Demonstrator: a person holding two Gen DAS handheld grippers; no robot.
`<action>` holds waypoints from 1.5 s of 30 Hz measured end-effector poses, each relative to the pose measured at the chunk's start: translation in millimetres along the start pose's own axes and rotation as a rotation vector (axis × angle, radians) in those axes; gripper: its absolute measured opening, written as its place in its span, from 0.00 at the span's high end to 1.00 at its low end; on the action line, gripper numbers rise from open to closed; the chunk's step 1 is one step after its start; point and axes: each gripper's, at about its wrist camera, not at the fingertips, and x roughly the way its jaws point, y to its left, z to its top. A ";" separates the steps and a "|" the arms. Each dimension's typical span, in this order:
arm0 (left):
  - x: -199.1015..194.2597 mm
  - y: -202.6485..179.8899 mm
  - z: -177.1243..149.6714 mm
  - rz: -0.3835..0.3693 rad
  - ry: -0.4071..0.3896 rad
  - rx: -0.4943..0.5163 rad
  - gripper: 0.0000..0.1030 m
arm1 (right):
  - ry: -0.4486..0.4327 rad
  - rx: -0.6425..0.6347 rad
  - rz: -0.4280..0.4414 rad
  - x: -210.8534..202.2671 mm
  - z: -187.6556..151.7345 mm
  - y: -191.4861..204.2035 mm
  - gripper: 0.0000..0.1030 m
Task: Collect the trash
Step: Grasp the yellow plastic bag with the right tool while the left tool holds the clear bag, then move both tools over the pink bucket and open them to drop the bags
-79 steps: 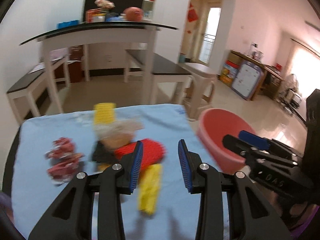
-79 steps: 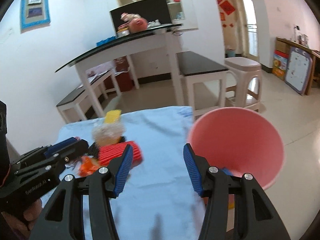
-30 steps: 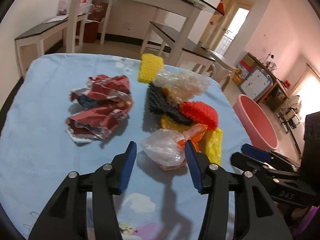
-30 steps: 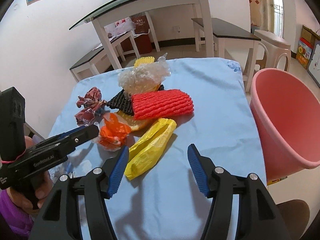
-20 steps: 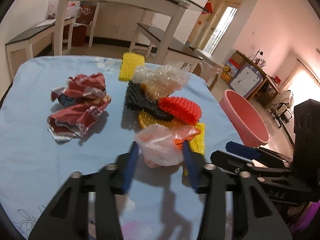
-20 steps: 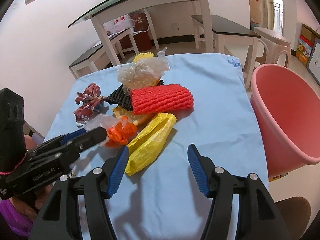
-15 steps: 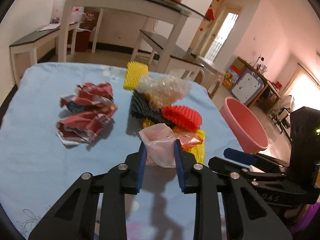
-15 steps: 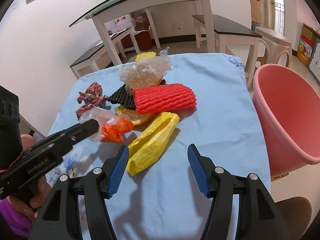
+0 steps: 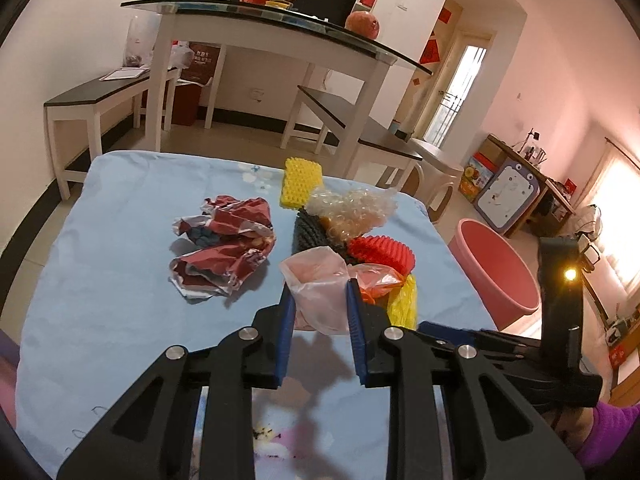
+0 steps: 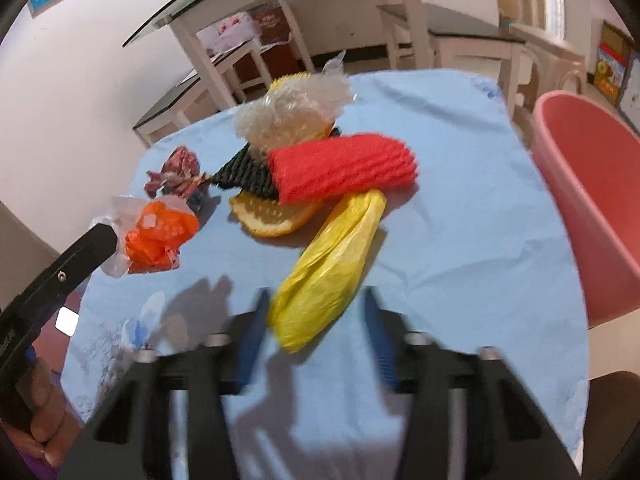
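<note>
We are looking down at a table (image 9: 120,320) with a soft blue cloth on it. Off to the left of our left gripper's fingers, a crumpled dark red wrapper (image 9: 224,248) is lying on the cloth. Our left gripper (image 9: 320,312) is squeezing a see-through bag with orange inside (image 9: 320,292) between its blue pads, and the bag is hanging just above the cloth. Past those fingers, more trash is sitting in a heap: a yellow foam net (image 9: 300,182), a wad of clear bubbly plastic (image 9: 352,208), a black foam net (image 9: 308,232) and a red foam net (image 9: 380,250).

Our right gripper (image 10: 316,320) is closing its jaws, and the near end of a yellow bag (image 10: 332,272) is lying between them. The fingers are blurry, so we cannot tell if the pads are pressing on the bag. Just past the yellow bag, an orange foam net (image 10: 272,216) is peeking out from under the red one.

To the right of the right fingers, a pink bin (image 10: 596,200) is standing beside the table's edge, lower than the cloth.

Far behind the table, a white dining table with a glass top (image 9: 272,24) and dark benches (image 9: 92,96) are standing on a pale floor. A bright doorway (image 9: 460,88) is shining at the right.
</note>
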 end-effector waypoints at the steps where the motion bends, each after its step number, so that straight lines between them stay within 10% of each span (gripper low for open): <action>1: -1.2 -0.5 0.4 0.002 -0.003 0.000 0.76 | 0.004 -0.002 0.009 0.3 -0.4 -0.3 0.75; 6: -6.4 -6.2 3.0 -0.002 -0.016 0.013 0.76 | -0.020 -0.026 0.017 -13.1 -5.4 -3.0 0.89; 26: 9.0 -91.6 20.2 -0.086 -0.045 0.128 0.76 | -0.225 0.020 -0.025 -105.4 -7.0 -69.1 0.90; 45: 108.3 -241.2 27.7 -0.261 0.058 0.279 0.76 | -0.279 0.240 -0.210 -127.2 0.7 -205.7 0.89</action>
